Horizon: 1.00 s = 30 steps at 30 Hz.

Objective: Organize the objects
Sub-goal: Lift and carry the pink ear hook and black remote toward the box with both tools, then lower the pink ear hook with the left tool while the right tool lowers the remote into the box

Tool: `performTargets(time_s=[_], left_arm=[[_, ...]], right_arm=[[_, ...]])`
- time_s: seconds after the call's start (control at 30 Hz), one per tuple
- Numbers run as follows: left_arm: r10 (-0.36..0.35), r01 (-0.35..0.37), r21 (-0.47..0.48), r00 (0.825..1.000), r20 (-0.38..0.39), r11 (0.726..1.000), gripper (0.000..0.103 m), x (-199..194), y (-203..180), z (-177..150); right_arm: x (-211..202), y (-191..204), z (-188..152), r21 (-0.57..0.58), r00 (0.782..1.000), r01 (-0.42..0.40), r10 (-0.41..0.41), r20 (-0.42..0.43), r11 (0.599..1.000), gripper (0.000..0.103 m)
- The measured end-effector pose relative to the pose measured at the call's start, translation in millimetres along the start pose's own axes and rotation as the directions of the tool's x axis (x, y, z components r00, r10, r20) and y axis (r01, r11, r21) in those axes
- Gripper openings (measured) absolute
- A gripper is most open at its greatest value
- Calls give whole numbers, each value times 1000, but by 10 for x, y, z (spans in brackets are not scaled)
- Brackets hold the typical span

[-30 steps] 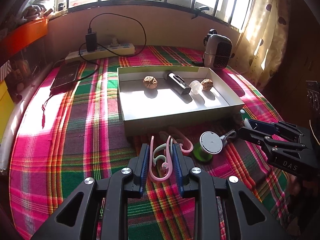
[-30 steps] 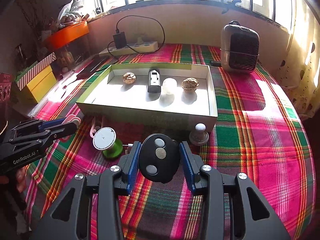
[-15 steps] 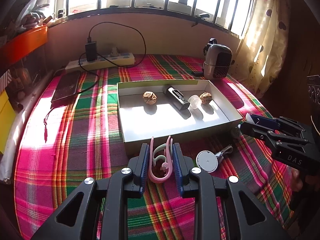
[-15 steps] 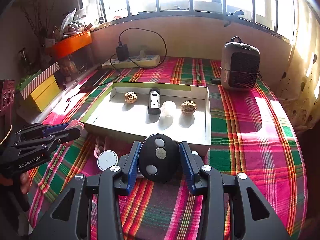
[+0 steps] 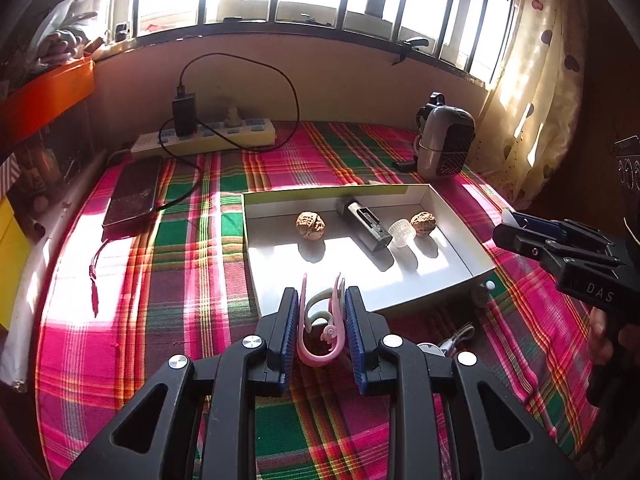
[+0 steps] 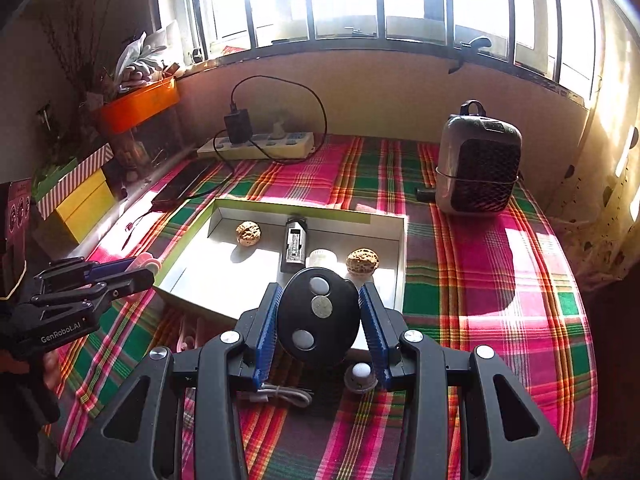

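Both tongs (tilted down) grip items — aloft.

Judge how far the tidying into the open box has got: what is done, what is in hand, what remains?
Done: two walnuts, a black cylinder and a clear cap lie in the box. In hand: the left gripper clamps pink ear hooks; the right gripper clamps a black remote. Left: a white cable and a small knob on the cloth.
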<state>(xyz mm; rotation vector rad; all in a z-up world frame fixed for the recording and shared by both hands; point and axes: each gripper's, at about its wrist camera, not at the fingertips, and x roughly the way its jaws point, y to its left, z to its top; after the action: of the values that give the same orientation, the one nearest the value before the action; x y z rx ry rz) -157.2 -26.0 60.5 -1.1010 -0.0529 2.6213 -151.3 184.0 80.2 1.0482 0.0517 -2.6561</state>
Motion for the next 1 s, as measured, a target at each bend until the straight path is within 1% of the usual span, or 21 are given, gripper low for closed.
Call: performTargets(time_s=[0.27,0.53,0.73,1.0], left_arm=[[6,-6,-15,1000,-5,1000,22,156,25,120],[11,-11,-14,999,-31,1000,22,413,48,213],[13,-14,-18,999,-48,1000,22,628,69,278],[26,-27,-11,997,-72,1000,22,848,93,356]], right_arm=[[177,-89,236,-5,1000,0,0,10,1000,41],[539,-244,377,28,1000,-1,1,-18,1000,41],[864,-255,466,15,998,-4,5,-60,1000,41],[1216,-340,507,38,994,-25,29,-110,999,41]])
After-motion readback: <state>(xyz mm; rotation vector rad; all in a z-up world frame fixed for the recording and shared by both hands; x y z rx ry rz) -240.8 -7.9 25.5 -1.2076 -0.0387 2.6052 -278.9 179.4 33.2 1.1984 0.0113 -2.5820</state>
